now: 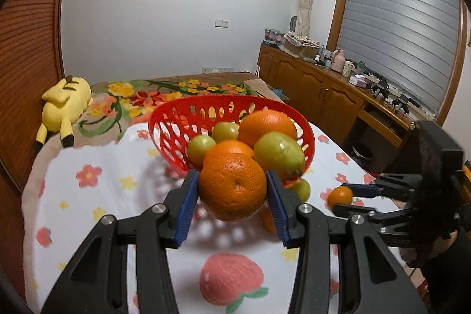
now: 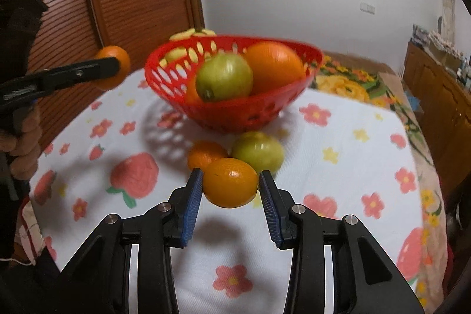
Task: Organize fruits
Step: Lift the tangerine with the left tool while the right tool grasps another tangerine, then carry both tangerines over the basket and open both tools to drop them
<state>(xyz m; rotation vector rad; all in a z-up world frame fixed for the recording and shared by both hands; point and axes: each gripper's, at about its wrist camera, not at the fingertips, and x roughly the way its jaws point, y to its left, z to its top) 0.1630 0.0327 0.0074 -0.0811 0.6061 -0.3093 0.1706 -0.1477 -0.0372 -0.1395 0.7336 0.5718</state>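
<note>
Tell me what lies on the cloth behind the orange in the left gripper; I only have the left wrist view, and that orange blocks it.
Observer: The right wrist view shows a loose orange and a green fruit side by side on the cloth, before the red basket.
Operator: Is the right gripper really gripping its fruit?
Observer: Yes; the right gripper has a pad against each side of a small orange.
Operator: Does the left one's orange touch the basket?
Observer: No; the left gripper holds its held orange clear of the rim.
</note>
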